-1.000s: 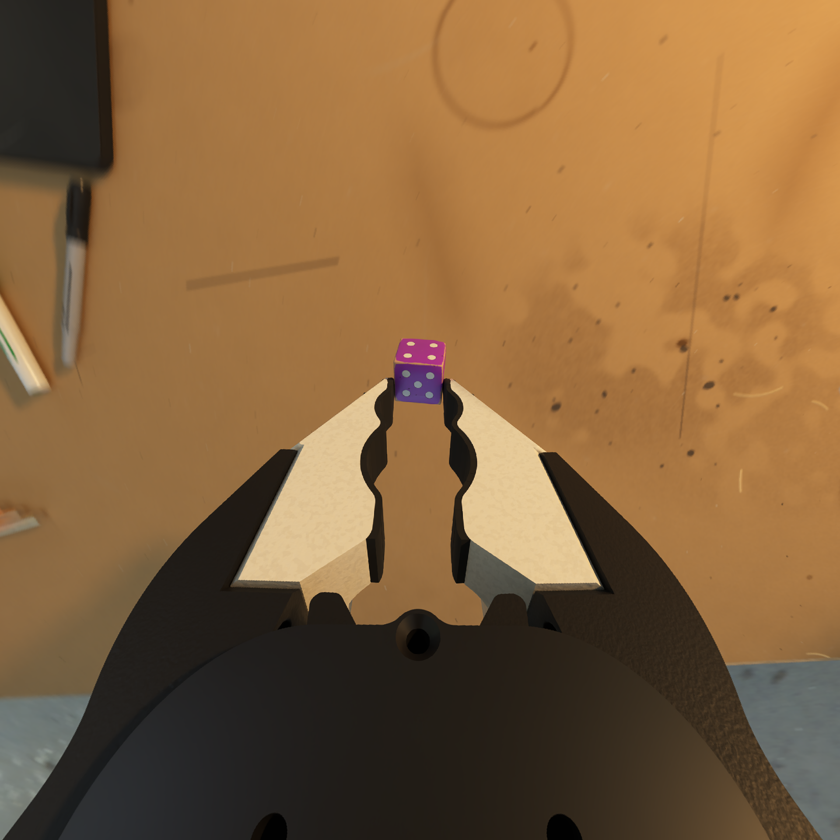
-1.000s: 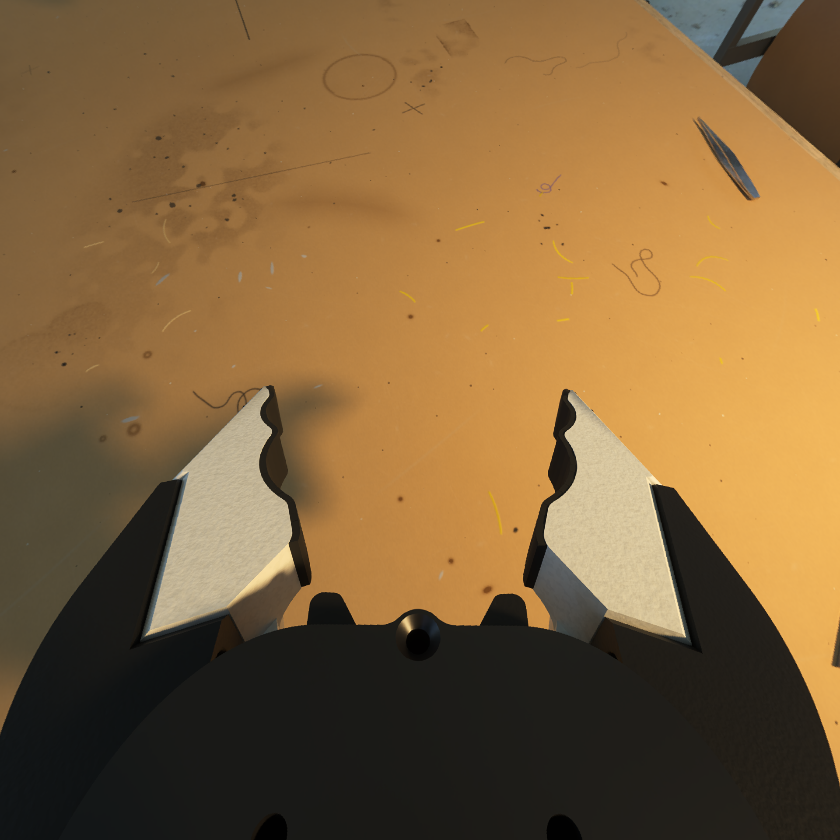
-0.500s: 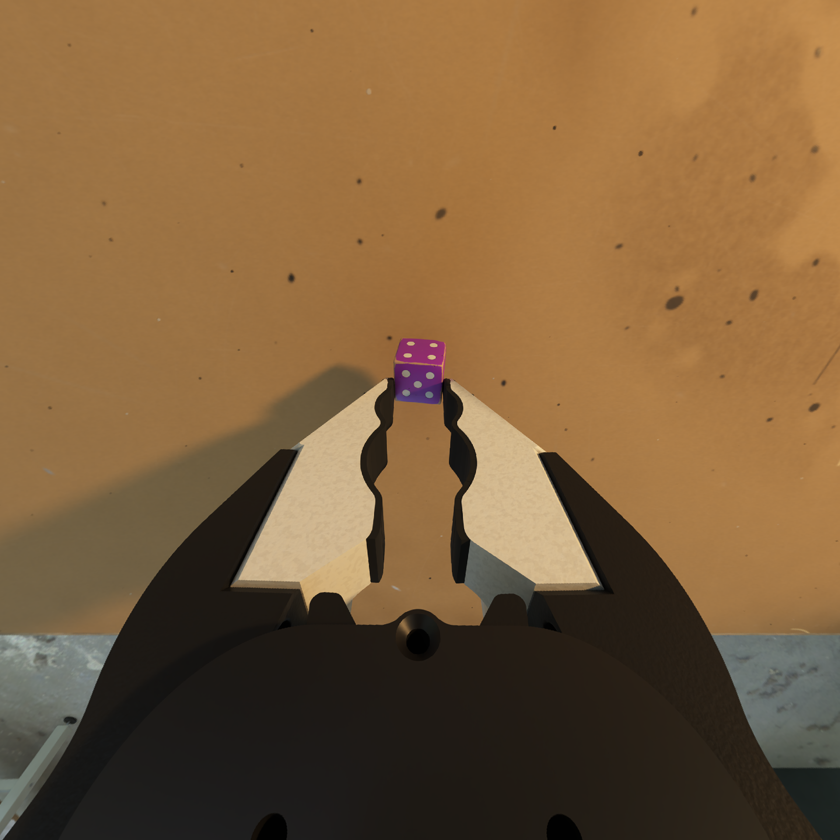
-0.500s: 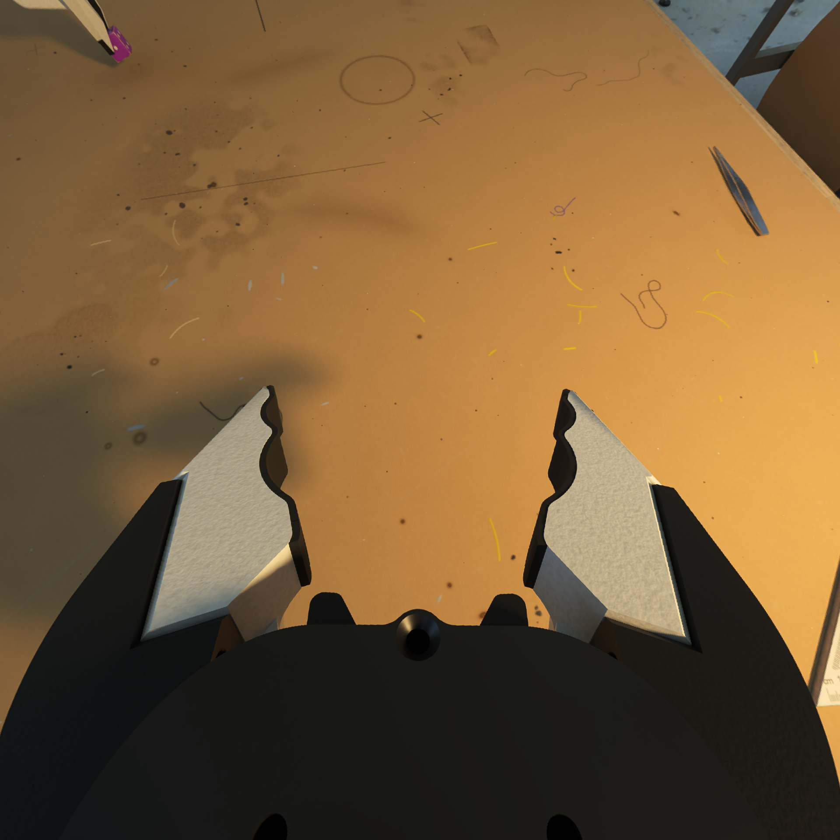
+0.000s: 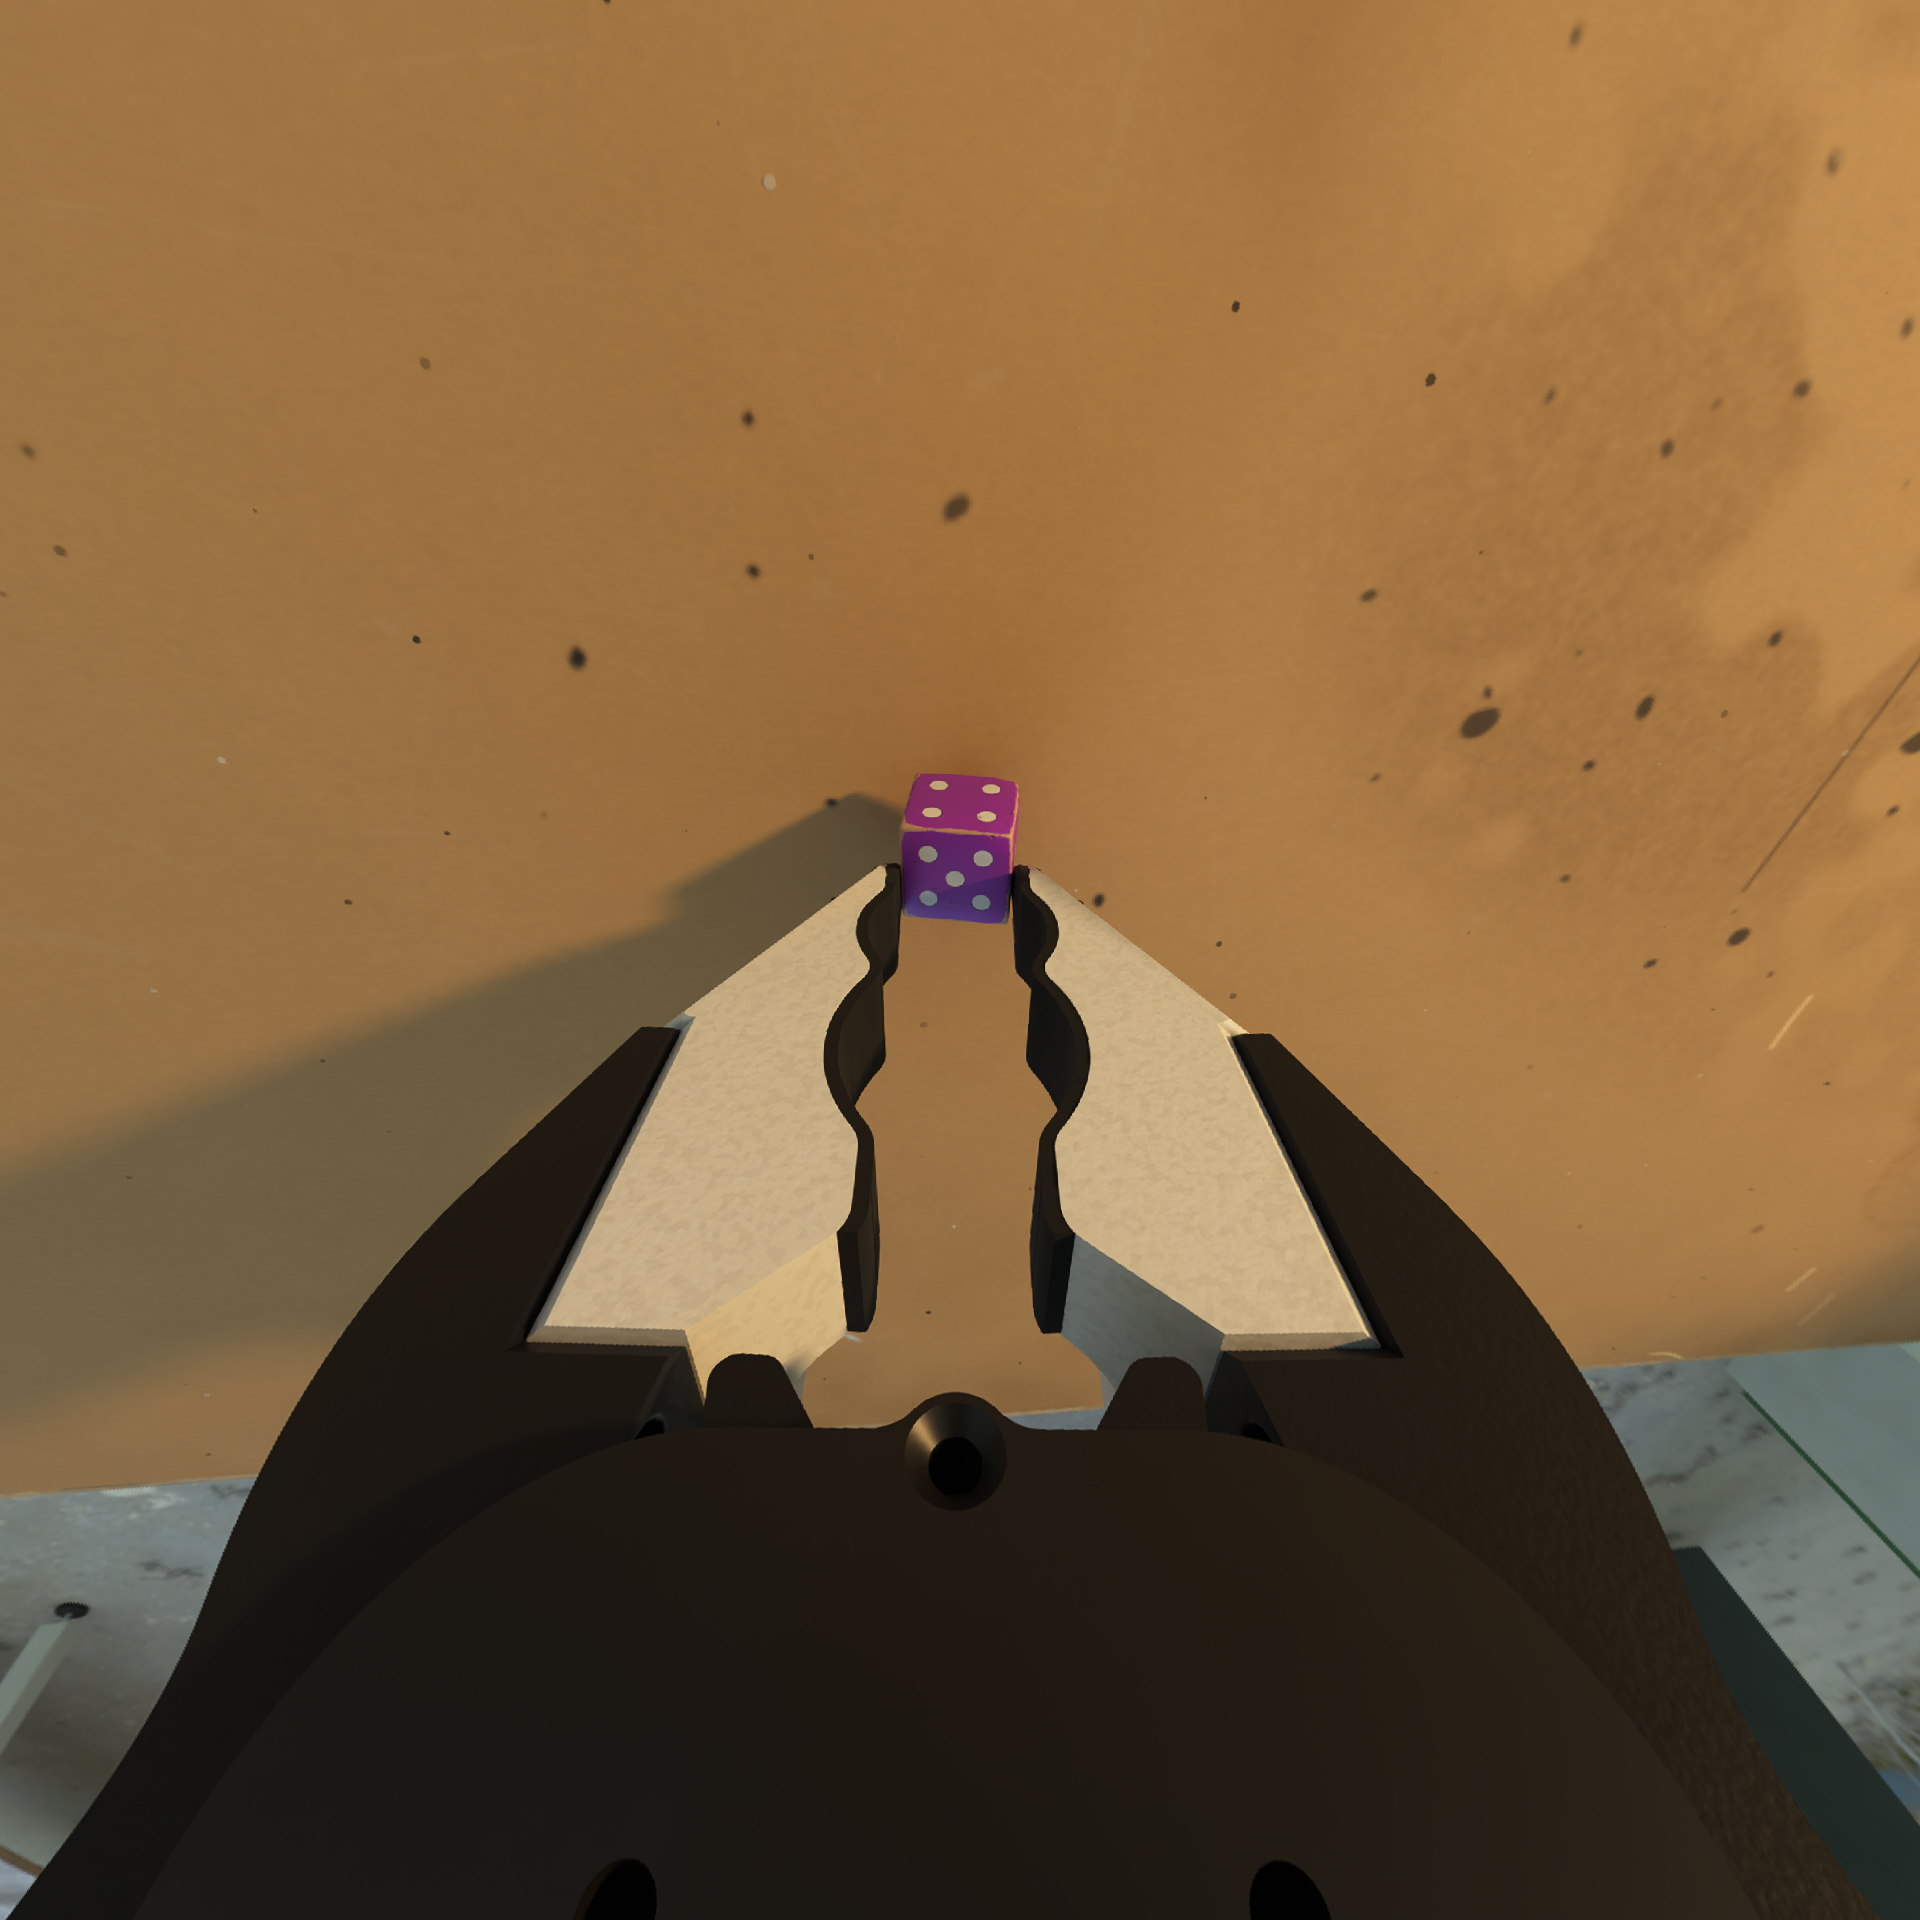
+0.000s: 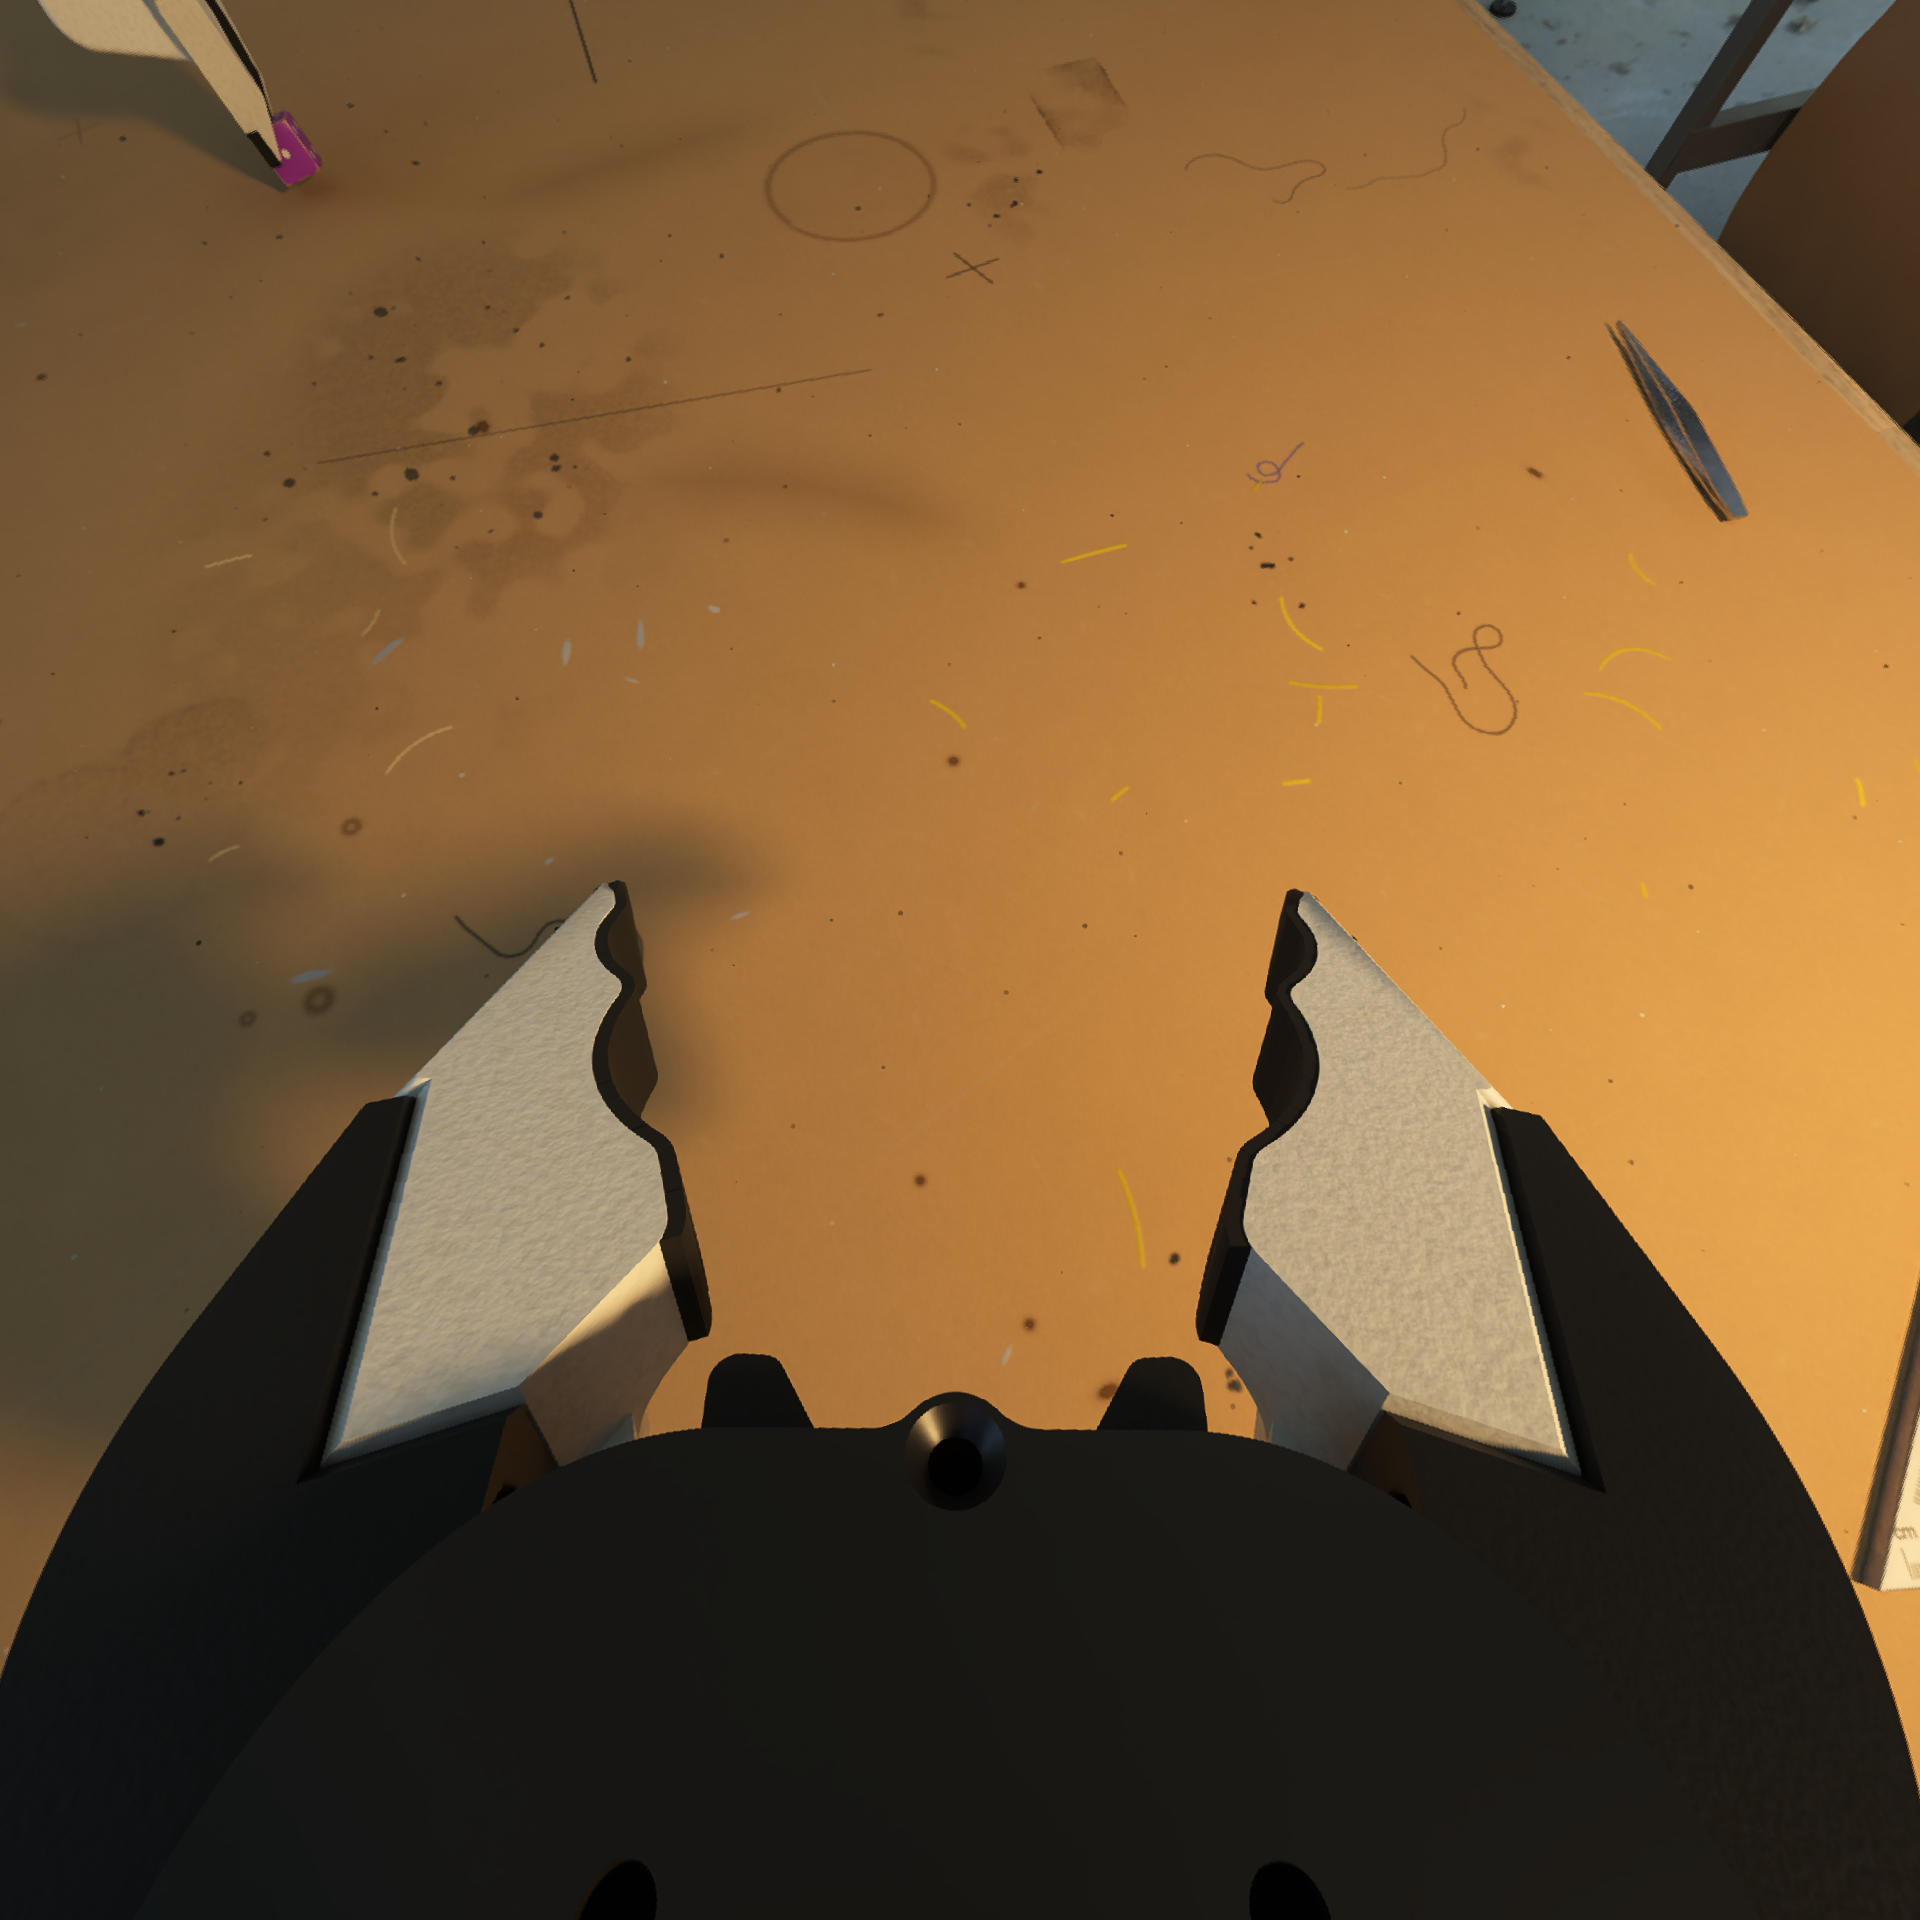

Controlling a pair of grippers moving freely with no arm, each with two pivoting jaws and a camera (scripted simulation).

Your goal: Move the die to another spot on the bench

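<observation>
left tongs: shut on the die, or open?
Shut on the die: the left tongs pinch it at both fingertips, with no gap on either side. Whether it touches the bench yet, cannot tell.

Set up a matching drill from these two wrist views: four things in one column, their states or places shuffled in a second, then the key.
Things
1. left hand-held gripper
2. right hand-held gripper
3. die
4. drawn circle

States or places
A. marked on the bench, left of a small cross
B. wide open, holding nothing
C. pinched between two fingertips, low over the bench
D. shut on a small purple cube

Pairs: 1-D, 2-B, 3-C, 4-A
</observation>
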